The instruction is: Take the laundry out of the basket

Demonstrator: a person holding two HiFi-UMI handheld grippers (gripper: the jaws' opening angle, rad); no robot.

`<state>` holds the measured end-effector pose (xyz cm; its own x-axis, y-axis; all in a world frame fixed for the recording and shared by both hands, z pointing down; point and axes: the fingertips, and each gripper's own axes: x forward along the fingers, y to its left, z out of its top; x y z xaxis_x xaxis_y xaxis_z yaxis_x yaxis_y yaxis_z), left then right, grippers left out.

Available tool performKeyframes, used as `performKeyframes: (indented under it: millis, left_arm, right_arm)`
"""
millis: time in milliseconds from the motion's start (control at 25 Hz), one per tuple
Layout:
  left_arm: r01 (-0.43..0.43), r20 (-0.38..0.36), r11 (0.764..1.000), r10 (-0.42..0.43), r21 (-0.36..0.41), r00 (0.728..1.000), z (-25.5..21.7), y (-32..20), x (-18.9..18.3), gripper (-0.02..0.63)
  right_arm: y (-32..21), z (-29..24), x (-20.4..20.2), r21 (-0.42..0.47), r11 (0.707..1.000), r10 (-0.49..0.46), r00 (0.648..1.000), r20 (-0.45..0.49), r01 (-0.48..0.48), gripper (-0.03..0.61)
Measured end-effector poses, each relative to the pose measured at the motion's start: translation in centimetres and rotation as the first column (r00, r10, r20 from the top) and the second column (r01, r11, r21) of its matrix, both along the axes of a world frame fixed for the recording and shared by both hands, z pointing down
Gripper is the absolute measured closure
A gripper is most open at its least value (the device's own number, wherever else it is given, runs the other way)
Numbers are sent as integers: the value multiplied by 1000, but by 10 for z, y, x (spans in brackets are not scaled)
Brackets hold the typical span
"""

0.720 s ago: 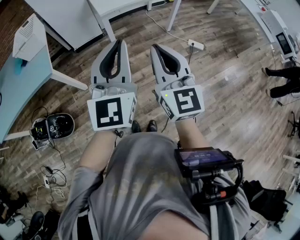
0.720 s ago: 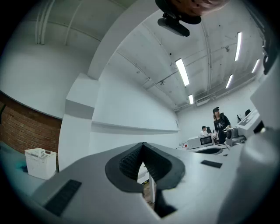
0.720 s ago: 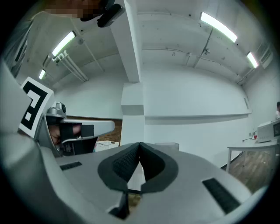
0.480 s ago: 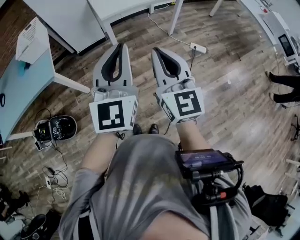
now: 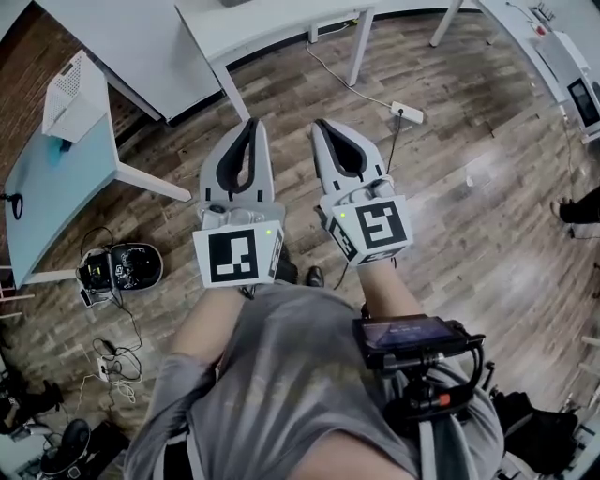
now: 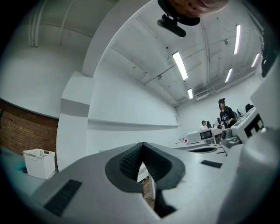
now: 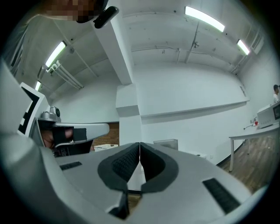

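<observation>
While the person stands on the wood floor (image 5: 469,197), both grippers are held out in front, side by side and not touching. The left gripper (image 5: 250,125) has its jaws shut tight with nothing between them. The right gripper (image 5: 320,126) is shut tight and empty too. The white basket (image 5: 72,94) sits well away to the left, on a pale blue table (image 5: 47,202). What is inside it cannot be seen

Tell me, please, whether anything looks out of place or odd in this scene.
Nothing is spilled or broken. A power strip and its cable trail loose across the wood floor beside the white table, and a small device sits on the floor at the left among tangled cables.
</observation>
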<state>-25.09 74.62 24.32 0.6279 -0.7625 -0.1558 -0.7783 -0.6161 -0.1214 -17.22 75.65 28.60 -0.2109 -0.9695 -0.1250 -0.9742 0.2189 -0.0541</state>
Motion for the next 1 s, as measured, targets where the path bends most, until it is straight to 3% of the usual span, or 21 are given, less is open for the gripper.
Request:
performKeyframes:
  millis: [280,560,1000]
  left_arm:
    - [-7,-3,1000,7,-18,1000,14,-50,12,606]
    - [-46,-35,998,44,-38,998,14,-146,27,606]
    - [-65,-82,998,65,0,994,-6,-280,22,606]
  right_arm:
    - [-46,14,19,-27,1000,16,1000,2,-16,569]
    - [-141,11,29,-34,999,40,999,-5,-40,570]
    - [-271,-13,25,17,998,55,998,-33,-55,569]
